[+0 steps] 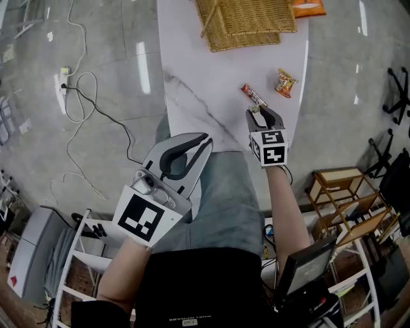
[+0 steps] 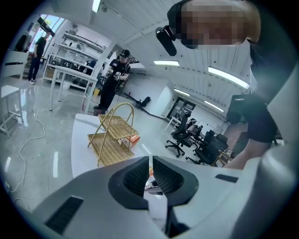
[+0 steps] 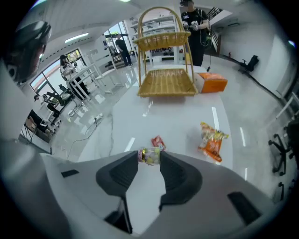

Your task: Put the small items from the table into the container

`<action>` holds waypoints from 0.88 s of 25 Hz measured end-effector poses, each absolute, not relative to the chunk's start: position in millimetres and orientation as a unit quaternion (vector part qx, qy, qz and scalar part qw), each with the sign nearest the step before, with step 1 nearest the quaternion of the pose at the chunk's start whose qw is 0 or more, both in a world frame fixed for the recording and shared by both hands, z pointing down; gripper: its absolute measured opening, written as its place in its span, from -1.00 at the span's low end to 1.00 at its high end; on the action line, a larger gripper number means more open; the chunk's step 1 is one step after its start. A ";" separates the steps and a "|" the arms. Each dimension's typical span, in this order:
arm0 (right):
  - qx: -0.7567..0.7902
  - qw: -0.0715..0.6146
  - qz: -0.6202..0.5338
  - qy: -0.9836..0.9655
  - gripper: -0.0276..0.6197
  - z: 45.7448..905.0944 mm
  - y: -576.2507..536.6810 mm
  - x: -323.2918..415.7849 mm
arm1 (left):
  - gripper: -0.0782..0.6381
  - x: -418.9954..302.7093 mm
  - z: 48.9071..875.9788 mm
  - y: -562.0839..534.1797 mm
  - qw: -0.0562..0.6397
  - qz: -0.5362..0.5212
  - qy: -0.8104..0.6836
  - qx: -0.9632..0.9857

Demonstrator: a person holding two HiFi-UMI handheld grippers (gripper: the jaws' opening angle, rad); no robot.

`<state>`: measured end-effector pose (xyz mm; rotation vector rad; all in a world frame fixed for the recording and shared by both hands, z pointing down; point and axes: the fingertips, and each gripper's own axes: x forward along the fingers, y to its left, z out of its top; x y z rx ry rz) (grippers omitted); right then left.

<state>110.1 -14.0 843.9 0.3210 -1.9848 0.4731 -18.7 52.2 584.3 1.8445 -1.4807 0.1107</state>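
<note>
— What does the right gripper have hold of?

— A small clear-wrapped sweet, yellow and green inside. The 2 jaws stand partly apart and pinch it at their very tips, 1 pad on each side. The gripper points steeply down over the near right part of the bench.

— And the left gripper?

— It sits low at the near left, off the bench's near edge and over the person's lap. Its jaws are drawn together with only a thin slit between them, and nothing is in that slit.

— Where is the container?

— The wicker container stands at the far end of the bench, a 2-tier rack with a hooped handle. An orange box lies just to its right.

— What else lies on the bench?

— 2 more small items. A red wrapped bar lies just beyond the right gripper's tips, and an orange snack bag lies to the right of that bar, close to the bench's right edge. Both are well apart from the container.

— Anything in the container?

— Both wicker tiers look bare in the right gripper view.
</note>
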 end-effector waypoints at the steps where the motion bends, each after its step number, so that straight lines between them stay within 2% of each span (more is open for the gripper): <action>1: 0.138 0.501 0.192 -0.832 -0.44 831.4 -22.5 102.5 | -0.76 -20.1 580.8 50.4 0.373 0.044 -0.579 0.724; 15: 0.191 0.341 0.133 -0.911 -0.45 662.2 -145.0 2.3 | -0.76 -36.5 538.4 26.5 0.339 0.046 -0.581 0.739; 22: 0.193 0.309 0.115 -0.924 -0.44 626.5 -180.8 -43.9 | -0.76 -48.6 524.5 18.1 0.328 0.048 -0.582 0.743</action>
